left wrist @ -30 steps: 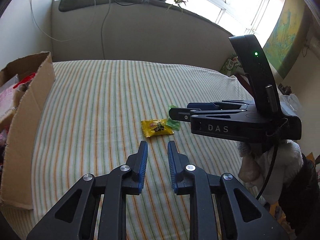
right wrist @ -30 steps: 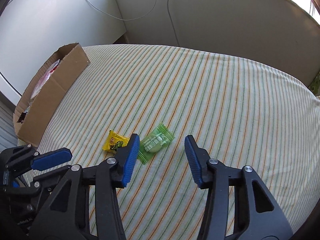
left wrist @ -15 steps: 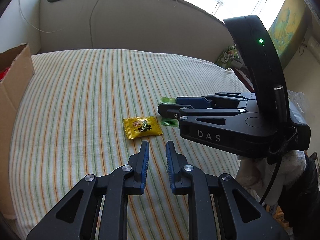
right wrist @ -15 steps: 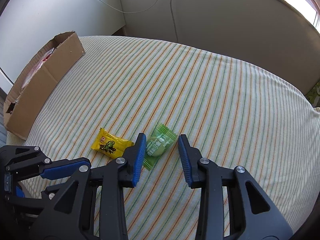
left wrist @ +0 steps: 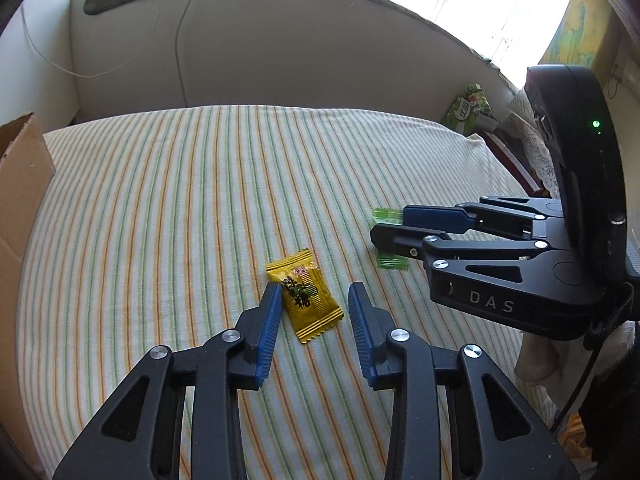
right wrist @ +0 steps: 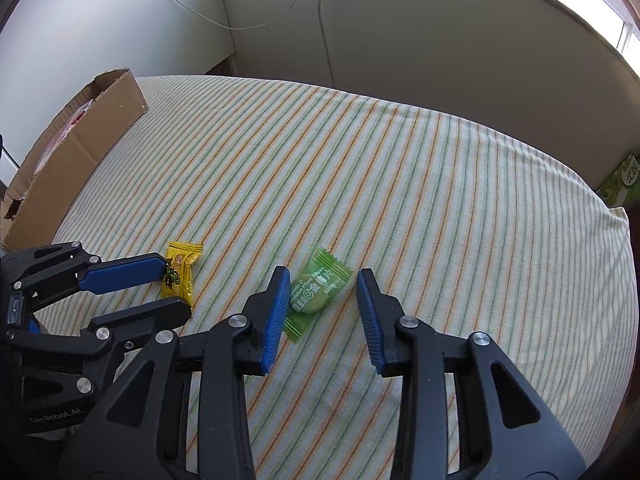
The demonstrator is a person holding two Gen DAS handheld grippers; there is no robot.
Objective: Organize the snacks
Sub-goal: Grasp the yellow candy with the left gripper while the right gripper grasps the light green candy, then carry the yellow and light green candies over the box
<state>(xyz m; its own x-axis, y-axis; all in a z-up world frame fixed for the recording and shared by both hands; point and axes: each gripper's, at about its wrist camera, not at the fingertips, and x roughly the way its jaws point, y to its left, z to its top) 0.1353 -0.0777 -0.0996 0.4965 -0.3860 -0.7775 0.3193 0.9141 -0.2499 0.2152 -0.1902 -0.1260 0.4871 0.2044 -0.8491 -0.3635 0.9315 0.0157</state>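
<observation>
Your left gripper is spread, its ribbed blue pads either side of the yellow candy, which lies flat on the cloth. The left pad sits just at the wrapper's edge; you cannot tell whether it touches. The right pad stands clear of it. The wrapper is glossy foil, pillow-shaped, with crimped zigzag ends and dark printed characters on the face.

Your right gripper is also spread, straddling the green candy. That wrapper is translucent green plastic with white lettering, and a pale round lump shows through its middle. Its near crimped end passes behind the left pad, so contact there cannot be read. The right pad is apart from it.

From the left camera, only the two crimped ends of the green candy show; the right gripper's black arms cover its middle. From the right camera, the left gripper's blue pad hides part of the yellow candy.

The cloth is a woven fabric with thin orange and green stripes on cream, lying smooth under both candies, which rest near each other towards its near side.

A cardboard box stands at the cloth's far left edge, corrugated, with a torn flap. Its contents are mostly hidden; only a bit of red and white packaging shows, and the left camera cuts the box off at the frame edge.
</observation>
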